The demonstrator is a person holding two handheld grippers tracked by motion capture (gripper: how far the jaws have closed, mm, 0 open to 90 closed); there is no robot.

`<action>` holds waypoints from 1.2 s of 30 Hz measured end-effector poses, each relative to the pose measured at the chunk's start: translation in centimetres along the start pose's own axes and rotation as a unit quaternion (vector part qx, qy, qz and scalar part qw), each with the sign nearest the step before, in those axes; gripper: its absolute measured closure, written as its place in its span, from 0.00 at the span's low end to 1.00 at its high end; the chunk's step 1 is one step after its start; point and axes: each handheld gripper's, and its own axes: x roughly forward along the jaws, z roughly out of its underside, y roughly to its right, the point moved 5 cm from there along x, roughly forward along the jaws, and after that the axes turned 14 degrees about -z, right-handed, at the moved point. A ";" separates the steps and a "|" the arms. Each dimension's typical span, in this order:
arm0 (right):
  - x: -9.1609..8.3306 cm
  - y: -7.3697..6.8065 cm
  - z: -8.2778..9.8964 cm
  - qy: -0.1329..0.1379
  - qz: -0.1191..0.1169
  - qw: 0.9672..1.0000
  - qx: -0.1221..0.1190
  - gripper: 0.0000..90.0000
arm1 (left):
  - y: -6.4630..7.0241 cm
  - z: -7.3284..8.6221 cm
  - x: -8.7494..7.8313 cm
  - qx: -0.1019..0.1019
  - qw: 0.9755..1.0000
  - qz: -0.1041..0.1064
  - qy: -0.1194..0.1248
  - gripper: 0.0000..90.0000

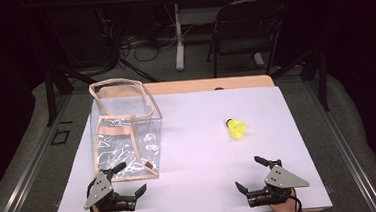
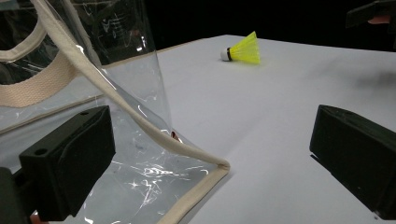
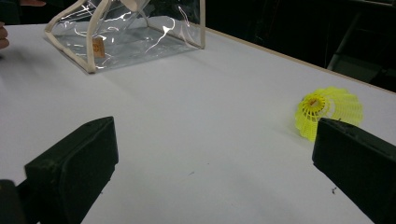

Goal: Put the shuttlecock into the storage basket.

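A clear plastic bag (image 1: 125,130) with beige trim stands open-topped on the left of the white table (image 1: 204,155). A yellow shuttlecock (image 1: 237,128) lies on its side to the right of the middle. My left gripper (image 1: 131,178) rests at the front edge just before the bag, jaws wide open. In the left gripper view the bag's near bottom corner (image 2: 219,168) lies between the jaws without being pressed, and the shuttlecock (image 2: 245,49) is far off. My right gripper (image 1: 248,173) sits open at the front right, short of the shuttlecock (image 3: 329,109), with nothing between its jaws.
A dark folding chair (image 1: 245,27) and a table leg (image 1: 178,36) stand on the floor behind the table. A wooden strip (image 1: 209,84) runs along the far edge. Bare white surface lies between the bag (image 3: 126,37) and the shuttlecock.
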 end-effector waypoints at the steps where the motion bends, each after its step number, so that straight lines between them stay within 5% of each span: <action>1: 0.0 0.0 0.0 -0.001 -0.001 1.000 0.000 0.00 | 0.0 0.0 0.0 0.000 1.000 0.000 0.000 0.00; 20: 0.5 0.6 0.3 -0.019 0.004 1.000 0.006 0.00 | 0.1 0.1 0.3 0.004 1.000 0.002 -0.004 0.00; 36: 2.3 2.6 0.4 -0.044 0.013 0.999 0.022 0.00 | 0.1 0.1 0.2 0.007 1.000 0.004 -0.005 0.00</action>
